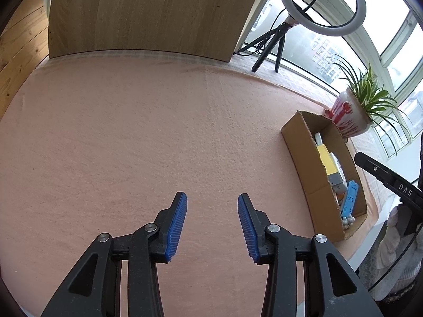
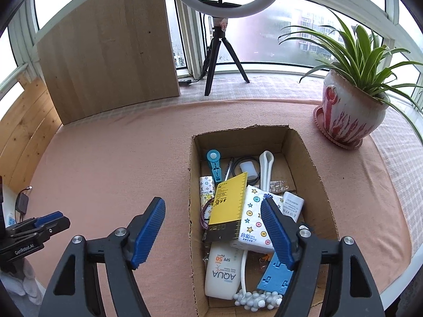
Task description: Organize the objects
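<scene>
A cardboard box point(image 2: 312, 163) stands open on the pink tablecloth point(image 1: 132, 132). In it lie a yellow box point(image 2: 230, 206), a patterned tissue pack point(image 2: 253, 219), a white AQUA sunscreen bottle point(image 2: 222, 272), a blue plastic piece point(image 2: 275, 274), a white adapter point(image 2: 292, 204) and white beads point(image 2: 256, 298). My right gripper point(image 2: 212, 202) hangs open above the box's left half and holds nothing. My left gripper point(image 1: 212, 196) is open over bare cloth, left of the cardboard box point(image 1: 298, 142), with nothing between its fingers. It also shows as the left gripper point(image 2: 39, 224) at the edge of the right wrist view.
A potted spider plant point(image 2: 349, 111) stands just behind and right of the box. A ring light on a black tripod point(image 2: 219, 52) and an upright wooden board point(image 2: 111, 60) stand at the back. The table's rounded edge runs close to the box's near right side.
</scene>
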### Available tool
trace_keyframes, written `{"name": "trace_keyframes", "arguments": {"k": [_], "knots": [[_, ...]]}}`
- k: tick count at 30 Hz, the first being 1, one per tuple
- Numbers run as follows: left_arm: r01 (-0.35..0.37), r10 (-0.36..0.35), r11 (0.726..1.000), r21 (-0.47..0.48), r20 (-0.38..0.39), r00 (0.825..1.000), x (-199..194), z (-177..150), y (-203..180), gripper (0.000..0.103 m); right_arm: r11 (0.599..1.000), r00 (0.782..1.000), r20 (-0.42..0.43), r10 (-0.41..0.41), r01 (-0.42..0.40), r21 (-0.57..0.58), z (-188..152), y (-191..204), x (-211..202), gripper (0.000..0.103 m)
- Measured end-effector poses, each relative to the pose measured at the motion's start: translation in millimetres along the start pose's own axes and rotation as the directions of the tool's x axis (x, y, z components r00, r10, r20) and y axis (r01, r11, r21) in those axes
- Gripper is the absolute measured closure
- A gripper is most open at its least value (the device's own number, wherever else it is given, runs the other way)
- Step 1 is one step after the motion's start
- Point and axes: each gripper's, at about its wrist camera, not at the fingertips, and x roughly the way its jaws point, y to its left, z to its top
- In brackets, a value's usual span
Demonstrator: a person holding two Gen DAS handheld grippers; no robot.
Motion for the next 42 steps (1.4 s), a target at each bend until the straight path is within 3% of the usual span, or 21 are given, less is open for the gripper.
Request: {"name": "trace_keyframes", "arguments": {"k": [14, 26, 32, 36, 42], "knots": [[-0.025, 0.024, 1.000, 0.008, 0.065, 0.998, -49, 4, 19, 0.048, 0.996, 0.996, 0.023, 0.083, -0.082, -0.021, -8, 66, -24, 0.032], [-0.102, 0.093, 0.993, 0.051, 0.156, 0.983, -108, 2, 33, 0.023, 0.990, 0.990, 0.035, 0.140, -0.138, -0.035, -20, 120, -33, 0.032], [-0.191, 0.175, 0.979, 0.066, 0.197, 0.965, -124, -1, 42, 0.007, 0.989, 0.987, 0.057, 0.150, -0.149, -0.021, -25, 139, -37, 0.030], [-0.243, 0.227, 0.968, 0.059, 0.199, 0.953, -126, -1, 51, 0.004, 0.990, 0.989, 0.060, 0.137, -0.136, -0.028, -29, 150, -37, 0.029], [-0.257, 0.248, 0.966, 0.026, 0.176, 0.953, -124, -4, 66, 0.004, 0.994, 0.992, 0.077, 0.098, -0.094, -0.052, -34, 165, -37, 0.029]]}}
